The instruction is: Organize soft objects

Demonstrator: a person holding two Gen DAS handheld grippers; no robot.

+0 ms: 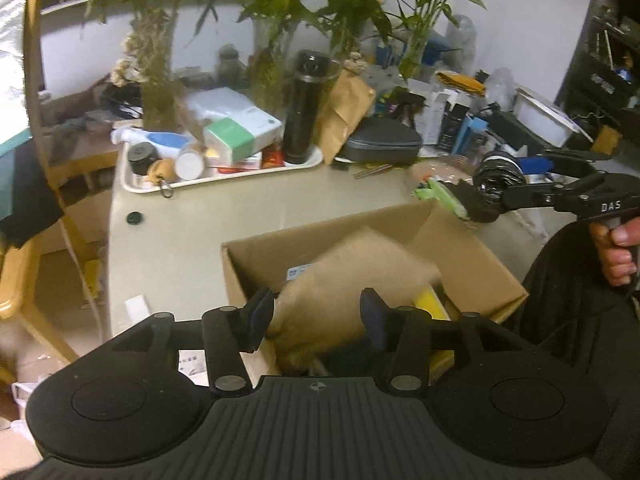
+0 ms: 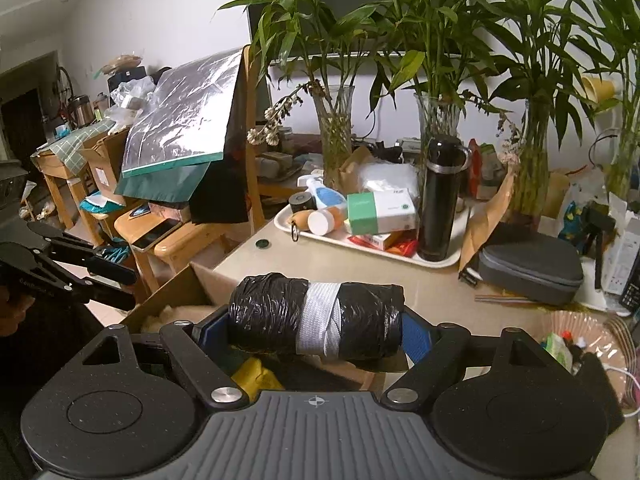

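Observation:
An open cardboard box (image 1: 320, 232) stands at the near edge of the table. A blurred beige soft piece (image 1: 352, 280) hangs over its opening, between and just beyond the fingers of my left gripper (image 1: 316, 316). Those jaws stand apart and the pads do not press it. A yellow item (image 1: 430, 304) lies inside the box. My right gripper (image 2: 316, 320) is shut on a black plastic-wrapped roll (image 2: 272, 308) banded with grey tape. It holds the roll crosswise above the box's corner (image 2: 180, 288). From the left wrist, the right gripper (image 1: 500, 184) and roll sit at the right.
Behind the box, a white tray (image 1: 224, 182) holds a black bottle (image 1: 304, 108), small boxes and jars. A grey zip case (image 2: 532, 268), glass vases with plants (image 2: 336, 136) and a clear bag of small items (image 2: 576, 344) crowd the back and right. A wooden chair (image 2: 180, 240) stands at the left.

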